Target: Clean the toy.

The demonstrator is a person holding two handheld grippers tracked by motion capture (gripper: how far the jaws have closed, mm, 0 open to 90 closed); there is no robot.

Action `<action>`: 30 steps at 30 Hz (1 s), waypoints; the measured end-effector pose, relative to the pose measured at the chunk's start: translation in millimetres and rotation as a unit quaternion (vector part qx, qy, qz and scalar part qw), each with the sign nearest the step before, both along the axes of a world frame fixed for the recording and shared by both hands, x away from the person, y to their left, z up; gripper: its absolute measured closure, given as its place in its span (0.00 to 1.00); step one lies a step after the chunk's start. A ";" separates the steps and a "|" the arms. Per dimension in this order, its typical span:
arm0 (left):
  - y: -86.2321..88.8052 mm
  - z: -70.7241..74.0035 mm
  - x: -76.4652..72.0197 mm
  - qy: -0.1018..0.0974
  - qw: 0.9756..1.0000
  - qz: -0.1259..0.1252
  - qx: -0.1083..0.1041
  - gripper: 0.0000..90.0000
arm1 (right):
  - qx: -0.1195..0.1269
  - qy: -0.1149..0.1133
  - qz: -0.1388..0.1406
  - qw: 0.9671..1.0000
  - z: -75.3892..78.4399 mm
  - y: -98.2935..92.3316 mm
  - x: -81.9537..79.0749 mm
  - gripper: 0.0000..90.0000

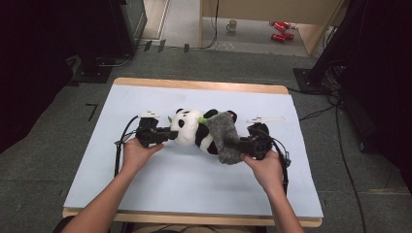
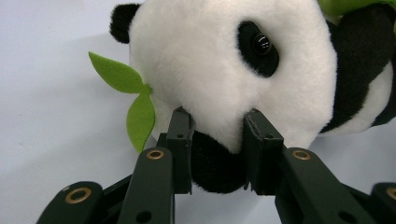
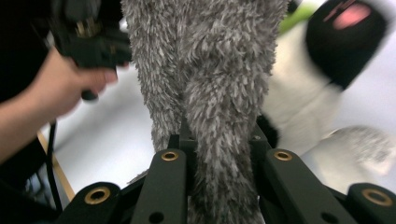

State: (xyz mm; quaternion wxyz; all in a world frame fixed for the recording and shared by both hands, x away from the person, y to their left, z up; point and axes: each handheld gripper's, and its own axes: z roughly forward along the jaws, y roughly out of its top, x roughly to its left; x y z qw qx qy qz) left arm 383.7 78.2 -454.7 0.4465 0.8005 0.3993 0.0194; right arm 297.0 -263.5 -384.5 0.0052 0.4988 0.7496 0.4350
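Observation:
A black-and-white plush panda (image 1: 192,127) lies on its side in the middle of the pale blue table cover (image 1: 160,184), with green felt leaves (image 2: 133,95) by its head. My left gripper (image 1: 167,135) is shut on the panda's black ear (image 2: 215,165), at the head end. A shaggy grey cloth (image 1: 224,137) is draped over the panda's body. My right gripper (image 1: 239,144) is shut on the cloth (image 3: 219,116), which hangs taut between its jaws. The panda's black foot (image 3: 348,35) shows beyond the cloth.
Two small white pieces lie on the cover, one behind the left gripper (image 1: 149,114) and one at the back right (image 1: 266,119). The wooden table edge (image 1: 194,219) runs along the front. On the floor behind stand a mug (image 1: 232,25) and red cans (image 1: 281,30).

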 end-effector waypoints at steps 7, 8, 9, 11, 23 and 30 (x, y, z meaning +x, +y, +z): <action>-0.3 0.8 0.4 0.005 1.000 -0.005 0.006 0.75 | -0.016 0.019 0.007 1.000 -14.2 0.9 -2.2 0.86; -0.4 1.0 0.7 0.007 1.000 -0.005 0.005 0.75 | -0.017 0.016 0.002 1.000 -15.6 -2.0 -2.9 0.86; -0.4 1.3 1.3 0.008 1.000 -0.006 0.004 0.75 | -0.016 0.016 0.000 1.000 -16.3 -3.7 -3.4 0.86; -0.3 1.8 3.0 0.011 1.000 -0.007 0.000 0.75 | -0.017 0.009 -0.007 1.000 -18.9 -8.1 -4.7 0.86; 4.0 0.9 10.1 0.018 0.999 -0.027 -0.004 0.75 | -0.055 -0.023 -0.046 0.997 -50.2 -14.4 -5.2 0.86; 4.3 3.5 5.5 0.022 0.999 -0.034 -0.015 0.75 | -0.063 -0.034 -0.083 0.994 -39.5 -23.8 0.3 0.86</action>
